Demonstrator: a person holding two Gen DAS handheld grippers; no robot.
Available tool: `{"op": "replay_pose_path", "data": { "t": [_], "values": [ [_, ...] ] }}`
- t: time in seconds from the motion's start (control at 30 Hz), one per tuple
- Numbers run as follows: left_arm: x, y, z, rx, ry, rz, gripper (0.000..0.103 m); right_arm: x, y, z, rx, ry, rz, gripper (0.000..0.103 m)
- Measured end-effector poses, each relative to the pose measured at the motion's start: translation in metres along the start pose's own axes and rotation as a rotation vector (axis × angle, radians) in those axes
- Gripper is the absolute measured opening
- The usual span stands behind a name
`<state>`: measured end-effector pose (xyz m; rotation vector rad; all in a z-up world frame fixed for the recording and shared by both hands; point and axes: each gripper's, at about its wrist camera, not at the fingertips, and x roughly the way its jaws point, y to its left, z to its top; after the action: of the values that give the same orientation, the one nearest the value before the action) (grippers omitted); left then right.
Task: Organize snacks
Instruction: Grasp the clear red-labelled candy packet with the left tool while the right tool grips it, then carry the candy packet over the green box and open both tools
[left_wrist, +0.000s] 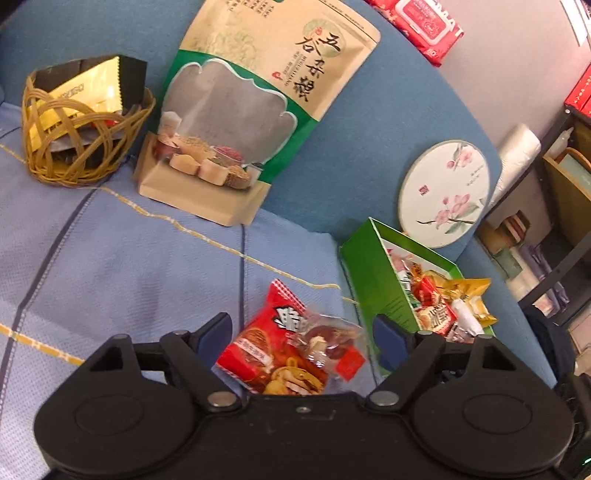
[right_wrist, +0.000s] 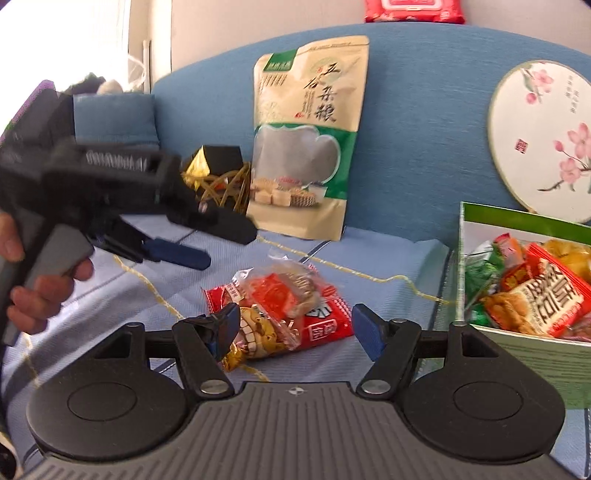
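Nearest, both tools hang over the loose snacks (right_wrist: 284, 314) lying on the sofa seat (left_wrist: 110, 266), near its front edge. The right tool (right_wrist: 291, 330) has its jaws spread wide; the pile sits between them, the left pad close against a yellow packet, though whether it touches is unclear. The left tool (left_wrist: 301, 332) is likewise spread, its pads either side of the same pile: a red packet and a clear-wrapped one on top, neither pinched. From the right wrist view the left tool appears side-on, held in the person's hand (right_wrist: 44, 280), its fingers apart above the seat.

Just beside the pile, toward the right end of the seat, stands a green box (left_wrist: 369, 280), open and already heaped with red, yellow and green packets. That looks like the place the snacks are going, so most of the sorting seems done; the loose pile is what is left, and nothing is lifted yet.

Farther back, a tall grain pouch (left_wrist: 258, 110) leans upright against the sofa back. At the rear left corner a wicker basket (left_wrist: 85, 147) holds a black-and-gold packet. A round flowered fan (left_wrist: 447, 192) leans on the backrest behind the box. Whether pouch or basket are to be moved, I cannot judge.
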<state>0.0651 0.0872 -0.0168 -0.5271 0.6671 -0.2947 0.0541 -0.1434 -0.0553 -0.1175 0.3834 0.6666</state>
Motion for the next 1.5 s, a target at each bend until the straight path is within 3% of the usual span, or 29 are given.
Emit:
{"op": "replay_pose_path", "data": {
  "t": [0.1,0.2,0.33,0.43,0.5,0.53,0.57,0.6,0.7,1.17,1.23,1.5],
  "values": [
    [0.012,-0.009,0.003,0.010,0.033,-0.015,0.103,0.014,0.010,0.002,-0.030,0.001,-0.043,0.103],
    [0.028,-0.022,0.005,0.082,0.071,-0.014,0.099,0.023,0.014,0.002,-0.044,0.016,-0.068,0.103],
    [0.039,-0.013,-0.001,0.043,0.105,-0.004,0.080,0.025,0.009,0.004,0.011,0.010,-0.070,0.103],
    [0.039,-0.009,-0.002,0.036,0.089,-0.015,0.075,0.027,0.007,0.007,0.014,-0.001,-0.080,0.103],
    [0.039,-0.010,-0.002,0.047,0.082,-0.019,0.066,0.028,0.007,0.007,0.019,0.000,-0.084,0.103],
    [0.039,-0.010,-0.003,0.053,0.078,-0.023,0.052,0.028,0.007,0.006,0.017,0.005,-0.083,0.095],
    [0.040,-0.010,-0.005,0.055,0.083,-0.039,0.047,0.029,0.008,0.006,0.010,0.009,-0.082,0.087],
    [0.040,-0.011,-0.005,0.056,0.078,-0.039,0.047,0.029,0.010,0.006,-0.002,0.011,-0.085,0.071],
    [0.036,-0.014,-0.008,0.081,0.063,-0.039,0.046,0.027,0.014,0.004,-0.033,0.012,-0.096,0.062],
    [0.015,-0.047,-0.002,0.131,-0.012,-0.059,0.046,-0.004,0.020,0.013,-0.090,-0.072,-0.121,0.061],
    [0.023,-0.058,0.005,0.125,-0.003,-0.080,0.046,-0.011,0.013,0.016,-0.074,-0.092,-0.144,0.061],
    [0.067,-0.129,0.021,0.254,0.011,-0.177,0.046,-0.038,-0.042,0.029,0.059,-0.167,-0.291,0.061]
  ]
}}
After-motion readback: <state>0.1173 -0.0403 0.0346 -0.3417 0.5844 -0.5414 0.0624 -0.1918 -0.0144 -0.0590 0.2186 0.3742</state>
